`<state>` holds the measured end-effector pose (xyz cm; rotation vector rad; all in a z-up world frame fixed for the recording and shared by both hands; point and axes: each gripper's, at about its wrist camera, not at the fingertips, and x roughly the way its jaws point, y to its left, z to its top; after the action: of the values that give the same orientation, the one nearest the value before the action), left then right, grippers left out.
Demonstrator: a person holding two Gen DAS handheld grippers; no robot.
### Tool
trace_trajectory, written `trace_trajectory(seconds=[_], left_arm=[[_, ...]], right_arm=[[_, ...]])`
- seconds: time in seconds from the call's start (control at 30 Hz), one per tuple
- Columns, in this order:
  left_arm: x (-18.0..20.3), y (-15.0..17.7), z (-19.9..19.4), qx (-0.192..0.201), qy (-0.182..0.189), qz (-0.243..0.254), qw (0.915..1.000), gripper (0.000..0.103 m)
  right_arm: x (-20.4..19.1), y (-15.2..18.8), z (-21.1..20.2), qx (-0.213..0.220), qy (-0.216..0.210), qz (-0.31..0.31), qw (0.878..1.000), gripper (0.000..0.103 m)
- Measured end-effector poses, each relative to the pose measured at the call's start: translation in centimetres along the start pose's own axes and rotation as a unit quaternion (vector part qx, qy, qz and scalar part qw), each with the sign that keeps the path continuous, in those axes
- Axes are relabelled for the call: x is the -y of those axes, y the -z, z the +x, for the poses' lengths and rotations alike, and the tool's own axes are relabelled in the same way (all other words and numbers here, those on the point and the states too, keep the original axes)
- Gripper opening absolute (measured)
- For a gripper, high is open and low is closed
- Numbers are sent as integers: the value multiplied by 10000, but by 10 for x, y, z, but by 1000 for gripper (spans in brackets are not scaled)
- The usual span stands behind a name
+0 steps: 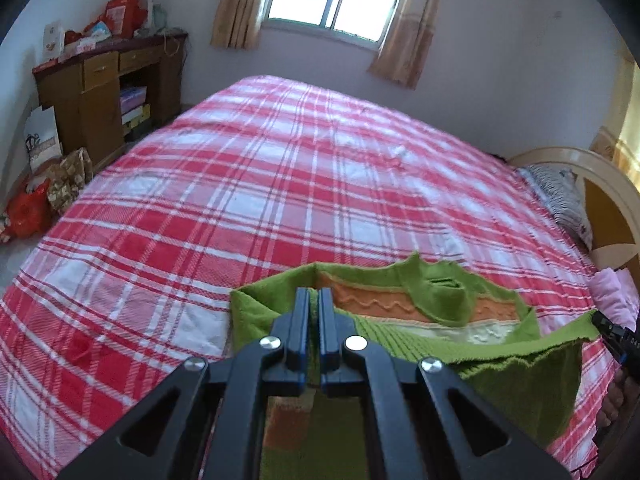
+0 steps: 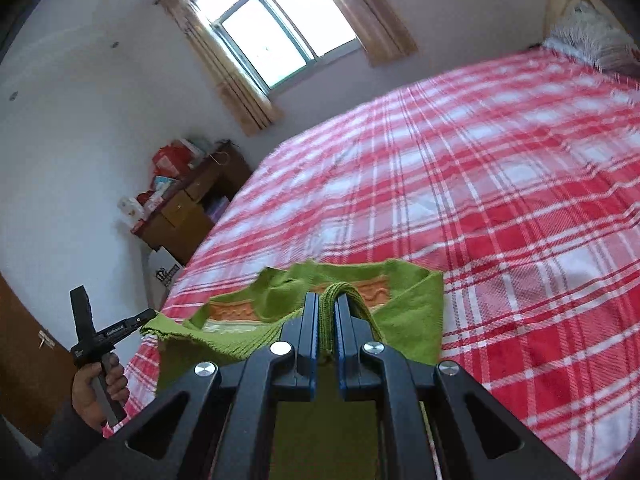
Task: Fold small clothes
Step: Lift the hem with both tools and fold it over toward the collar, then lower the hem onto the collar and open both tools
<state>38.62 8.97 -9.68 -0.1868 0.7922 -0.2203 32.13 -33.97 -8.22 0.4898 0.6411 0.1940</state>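
Observation:
A small green knitted sweater point(image 1: 440, 304) with orange and pale bands hangs stretched between my two grippers, over the near edge of the bed. My left gripper point(image 1: 314, 292) is shut on one corner of its green edge. My right gripper point(image 2: 328, 298) is shut on a bunched ribbed fold of the sweater point(image 2: 412, 312). In the left wrist view the right gripper point(image 1: 600, 322) shows at the far right, at the cloth's other end. In the right wrist view the left gripper point(image 2: 150, 314) bites the far left corner, with a hand point(image 2: 100, 384) on its handle.
The bed's red and white plaid sheet point(image 1: 240, 180) spreads wide beyond the sweater. A striped pillow point(image 1: 560, 196) and a rounded headboard point(image 1: 608, 216) lie at the right. A cluttered wooden desk point(image 1: 100, 80) and bags on the floor point(image 1: 40, 208) stand at the left.

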Motion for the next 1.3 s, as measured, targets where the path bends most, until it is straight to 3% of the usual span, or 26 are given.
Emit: trace_trajectory(seconds=[0.27, 0.33, 0.37, 0.4, 0.43, 0.5, 0.6, 0.67, 0.73, 0.8, 0.87, 0.93, 0.97, 1.03, 1.07, 1.1, 1.17, 1.3], left_arm=[[-3, 3, 52, -301, -525, 84, 9981, 4], [-7, 2, 62, -347, -883, 19, 9955, 5], [-11, 2, 64, -366, -934, -93, 9949, 5], [-15, 1, 64, -392, -915, -233, 9948, 5], [-19, 2, 62, -378, -909, -337, 9946, 5], [-23, 7, 53, -314, -915, -384, 9946, 5], [-22, 18, 42, -257, -908, -271, 9952, 5], [-18, 24, 40, -301, -835, -91, 9960, 7], [-9, 24, 44, -356, -945, 235, 9946, 19], [0, 20, 44, -245, -1050, 560, 9926, 44], [9, 15, 46, -210, -997, 855, 9911, 59], [19, 11, 55, -241, -1072, 1166, 9871, 59], [23, 10, 61, -269, -1078, 1276, 9856, 56], [27, 11, 75, -500, -984, 1447, 9833, 37], [28, 13, 83, -638, -991, 1498, 9817, 13], [27, 15, 88, -736, -966, 1472, 9816, 5], [26, 17, 85, -604, -934, 1434, 9834, 4], [16, 11, 59, -96, -820, 1074, 9908, 4]], right_arm=[[30, -2, 68, -558, 350, 137, 9977, 7], [35, -4, 85, -725, 492, 128, 9961, 11], [36, -7, 91, -747, 643, 44, 9951, 24], [36, -8, 93, -710, 796, -32, 9943, 53], [36, -10, 92, -641, 895, -91, 9939, 64], [35, -9, 81, -352, 855, -194, 9955, 67], [35, -3, 67, -164, 1022, -373, 9939, 67], [36, 3, 63, -169, 907, -448, 9947, 67], [32, 6, 67, -303, 959, -645, 9928, 67], [25, 9, 74, -429, 1092, -967, 9884, 67], [18, 9, 83, -554, 1076, -1177, 9856, 67], [14, 9, 94, -773, 1138, -1337, 9814, 65], [11, 9, 101, -854, 1250, -1490, 9772, 59], [8, 13, 119, -1209, 1427, -1751, 9666, 44], [8, 16, 125, -1334, 1511, -1831, 9622, 27], [5, 19, 128, -1315, 1541, -1949, 9597, 18], [-3, 20, 122, -1184, 1577, -2141, 9567, 6], [-14, 9, 94, -599, 1518, -2133, 9633, 5]])
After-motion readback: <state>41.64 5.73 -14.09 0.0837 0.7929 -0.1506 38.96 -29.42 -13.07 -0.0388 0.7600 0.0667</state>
